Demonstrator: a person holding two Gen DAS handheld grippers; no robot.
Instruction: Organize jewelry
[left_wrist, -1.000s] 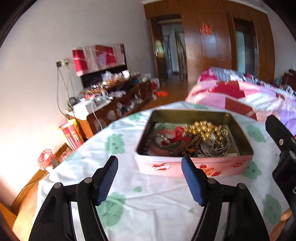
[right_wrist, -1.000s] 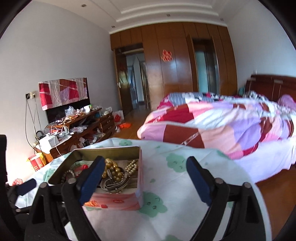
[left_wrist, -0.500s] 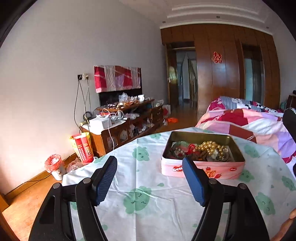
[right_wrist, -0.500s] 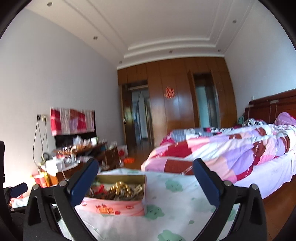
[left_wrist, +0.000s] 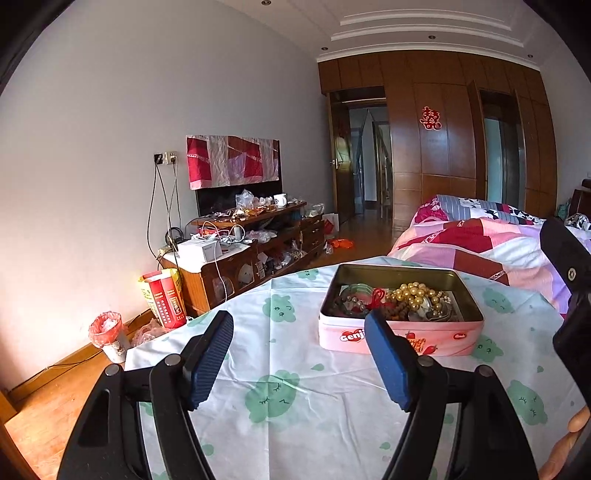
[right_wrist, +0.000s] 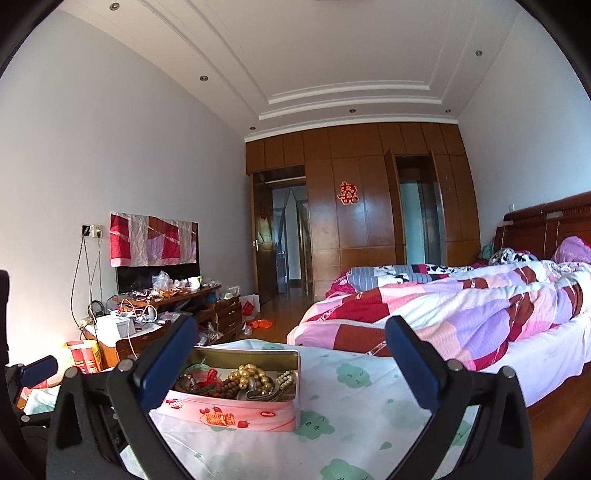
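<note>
**Open tin of jewelry on the table, both grippers spread and empty**

A rectangular metal tin with rounded corners sits on the table, its lid off. The outer wall is glossy pink with printed red fruit and white lettering; the inner wall is dull gold. Inside lies a tangled heap: a strand of round gold-toned beads, a string of small dark brown beads, a red cord, pale green rings and some silvery metal pieces. A thin white cloth printed with green cartoon clouds covers the table and shows soft creases.

The left gripper has its jaws spread wide, holding nothing and touching nothing. Its fingers are black plastic with ribbed blue pads. In the left view the tin lies at about 1 o'clock from the gripper, beyond the right pad.

The right gripper is likewise wide apart and empty, hovering above the cloth. In the right view the tin lies at about 10 o'clock, partly behind the left pad.

At 2 o'clock stands a bed with a patchwork quilt.
</note>
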